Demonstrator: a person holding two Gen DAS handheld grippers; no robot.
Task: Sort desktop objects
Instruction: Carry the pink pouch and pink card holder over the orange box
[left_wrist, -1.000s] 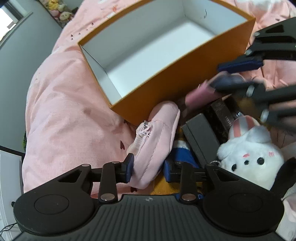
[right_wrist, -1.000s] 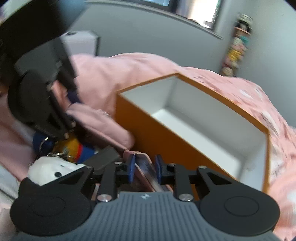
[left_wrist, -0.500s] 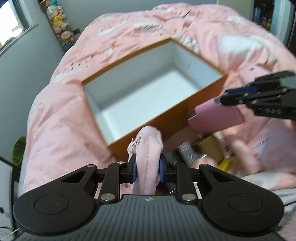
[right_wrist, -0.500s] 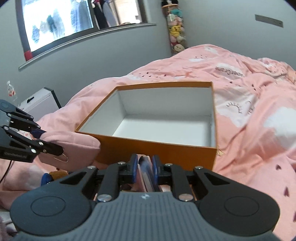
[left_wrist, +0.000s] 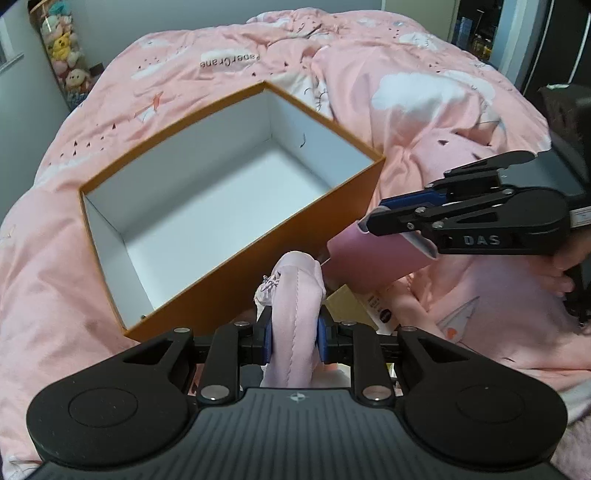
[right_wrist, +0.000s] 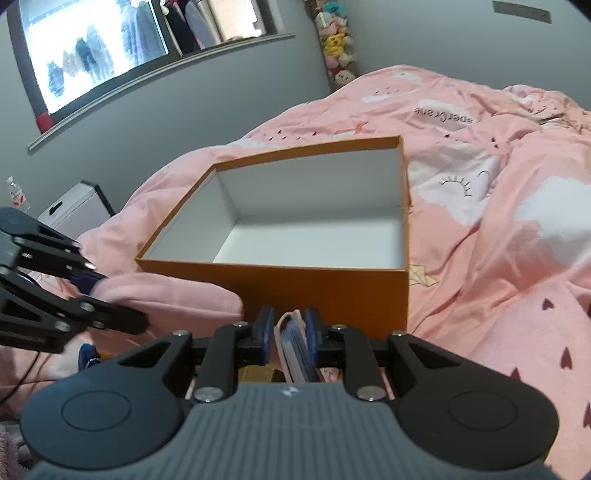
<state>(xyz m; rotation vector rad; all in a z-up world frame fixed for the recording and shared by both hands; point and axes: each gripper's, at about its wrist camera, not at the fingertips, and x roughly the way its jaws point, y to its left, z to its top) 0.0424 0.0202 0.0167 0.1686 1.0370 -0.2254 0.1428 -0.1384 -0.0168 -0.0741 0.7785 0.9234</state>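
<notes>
Just two hand-held grippers, left (left_wrist: 293, 332) clamping one pink pouch (left_wrist: 295, 295), right (right_wrist: 290, 334) one pink wallet (right_wrist: 293, 345).

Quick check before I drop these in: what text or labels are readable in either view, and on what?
"PaperCrane": printed on the pink duvet, appearing upside down in both views.
"DAS": on the right claw, on its black body.
Small print on the tan box beside the left claw: too small to read.
Orange box: no text visible.

Soft, even indoor light; the window (right_wrist: 99, 55) is blown out white, its contents smeared; fisheye bends the edges, corners dark; the box (left_wrist: 229, 206) floor shows gentle shadow; slight blur lower left.
</notes>
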